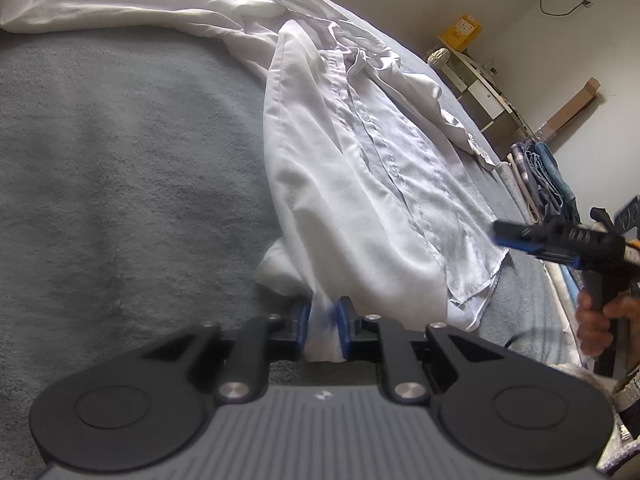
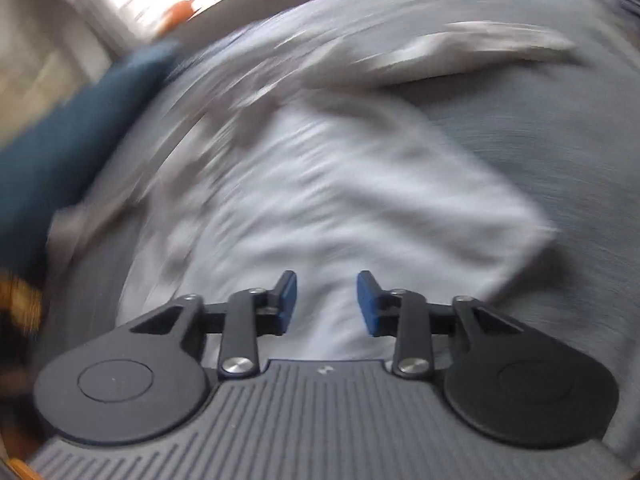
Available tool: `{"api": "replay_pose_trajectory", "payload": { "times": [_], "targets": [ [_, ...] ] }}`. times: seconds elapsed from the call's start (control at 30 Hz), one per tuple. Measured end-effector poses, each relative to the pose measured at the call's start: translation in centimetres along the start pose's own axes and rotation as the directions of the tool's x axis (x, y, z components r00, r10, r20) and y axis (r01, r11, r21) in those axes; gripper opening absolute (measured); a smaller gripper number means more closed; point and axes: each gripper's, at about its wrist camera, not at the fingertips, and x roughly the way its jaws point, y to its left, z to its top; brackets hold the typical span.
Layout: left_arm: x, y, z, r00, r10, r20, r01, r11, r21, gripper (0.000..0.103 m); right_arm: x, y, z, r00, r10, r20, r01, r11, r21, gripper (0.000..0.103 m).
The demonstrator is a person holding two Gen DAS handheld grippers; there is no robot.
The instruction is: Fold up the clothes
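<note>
A white button-up shirt lies crumpled on the grey bed cover, with one sleeve stretched to the far left. My left gripper is shut on a bunched fold of the shirt's near edge, and white cloth fills the gap between its blue pads. My right gripper stands open above the shirt with nothing pinched; that view is smeared by motion. In the left wrist view the right gripper hovers over the shirt's right hem, held by a hand.
The bed's edge runs down the right side. Beyond it are a stack of folded clothes, a shelf with a yellow box and a long cardboard box. A dark blue cushion lies left of the shirt in the right wrist view.
</note>
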Motion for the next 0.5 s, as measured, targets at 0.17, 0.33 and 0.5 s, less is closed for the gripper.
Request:
{"api": "replay_pose_trajectory", "payload": {
  "times": [0.17,0.33,0.5],
  "targets": [
    [0.0,0.0,-0.1,1.000,0.000,0.010,0.000,1.000,0.002,0.016,4.5,6.4,-1.0,0.992,-0.016,-0.122,-0.024,0.948,-0.319,0.033],
    [0.0,0.3,-0.2,1.000,-0.010,0.016,0.010,1.000,-0.004,0.016,5.0,6.1,-1.0,0.989,-0.044,-0.143,-0.008,0.938,-0.348,0.004],
    [0.1,0.5,-0.2,1.000,-0.014,0.017,0.014,1.000,-0.003,0.016,1.6,1.8,2.9,1.000,-0.027,0.010,0.028,0.991,-0.127,0.003]
  ]
}}
